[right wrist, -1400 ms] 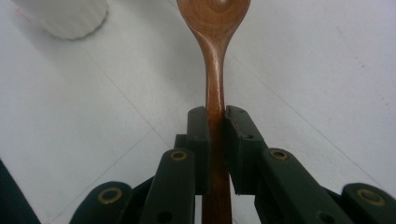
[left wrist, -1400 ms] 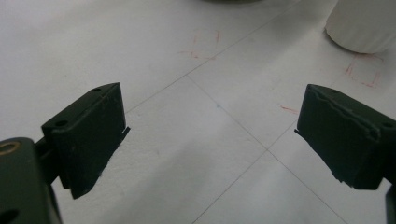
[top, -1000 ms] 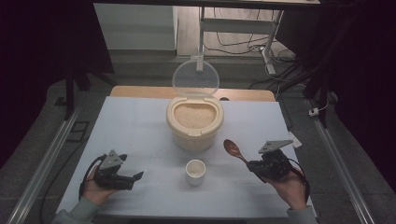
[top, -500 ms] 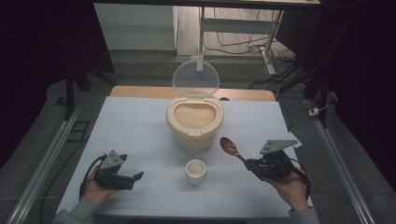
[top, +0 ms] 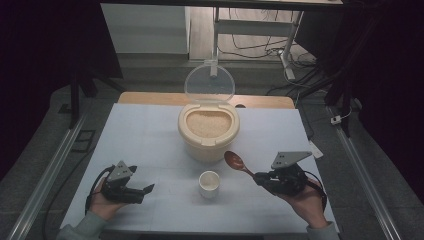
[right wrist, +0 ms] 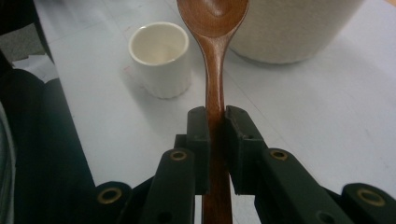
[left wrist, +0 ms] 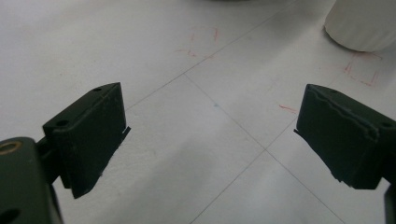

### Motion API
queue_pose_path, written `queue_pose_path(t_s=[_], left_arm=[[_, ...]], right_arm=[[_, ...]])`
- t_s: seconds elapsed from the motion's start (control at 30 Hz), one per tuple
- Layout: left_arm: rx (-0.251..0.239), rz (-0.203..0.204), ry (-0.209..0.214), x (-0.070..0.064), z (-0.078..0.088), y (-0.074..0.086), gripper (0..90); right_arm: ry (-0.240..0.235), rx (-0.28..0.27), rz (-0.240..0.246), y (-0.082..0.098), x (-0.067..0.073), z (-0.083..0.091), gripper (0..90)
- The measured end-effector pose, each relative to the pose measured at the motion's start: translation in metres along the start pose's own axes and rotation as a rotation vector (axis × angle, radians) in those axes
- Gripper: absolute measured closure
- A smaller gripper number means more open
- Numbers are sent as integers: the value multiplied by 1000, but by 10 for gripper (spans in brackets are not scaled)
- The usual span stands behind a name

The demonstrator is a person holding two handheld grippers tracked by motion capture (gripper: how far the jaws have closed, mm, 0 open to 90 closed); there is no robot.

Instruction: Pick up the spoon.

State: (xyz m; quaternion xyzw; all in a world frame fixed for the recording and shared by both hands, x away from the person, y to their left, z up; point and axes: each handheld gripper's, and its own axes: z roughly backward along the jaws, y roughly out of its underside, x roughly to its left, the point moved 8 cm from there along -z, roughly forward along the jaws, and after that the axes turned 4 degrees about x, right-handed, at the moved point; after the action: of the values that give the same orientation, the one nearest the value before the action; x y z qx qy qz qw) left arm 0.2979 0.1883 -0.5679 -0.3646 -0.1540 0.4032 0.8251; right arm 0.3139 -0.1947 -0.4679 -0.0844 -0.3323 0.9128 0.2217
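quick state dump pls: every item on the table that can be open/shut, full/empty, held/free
Container: open, filled with rice.
Lid: flipped up, upright behind the container.
Cup: upright, empty.
Spoon: held off the table, bowl empty.
Right hand-held gripper: shut on the spoon's handle.
Left hand-held gripper: open, nothing between its jaws.

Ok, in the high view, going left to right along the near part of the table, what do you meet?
Left gripper → white cup → wooden spoon → right gripper.
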Motion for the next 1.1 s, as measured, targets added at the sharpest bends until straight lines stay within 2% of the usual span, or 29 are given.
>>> queue_pose_path(t_s=[0.17,0.33,0.37,0.47,0.7,0.87,1.1], left_arm=[[0,0,6,0,0,0,82],[-1,-2,8,0,0,-1,84],[-2,-1,8,0,0,-1,84],[-2,1,9,0,0,-2,84],[5,-1,13,-1,0,-1,85],[12,-2,20,-2,-1,-2,92],[7,-12,34,-5,1,-4,97]], right_arm=[[-24,7,27,-3,6,-6,800],[-50,33,72,-8,10,-17,800],[-57,50,94,-11,11,-20,800],[-72,51,119,-17,13,-25,800],[-91,70,161,-28,16,-35,800],[-116,85,215,-40,24,-45,800],[-130,111,257,-43,31,-56,800]])
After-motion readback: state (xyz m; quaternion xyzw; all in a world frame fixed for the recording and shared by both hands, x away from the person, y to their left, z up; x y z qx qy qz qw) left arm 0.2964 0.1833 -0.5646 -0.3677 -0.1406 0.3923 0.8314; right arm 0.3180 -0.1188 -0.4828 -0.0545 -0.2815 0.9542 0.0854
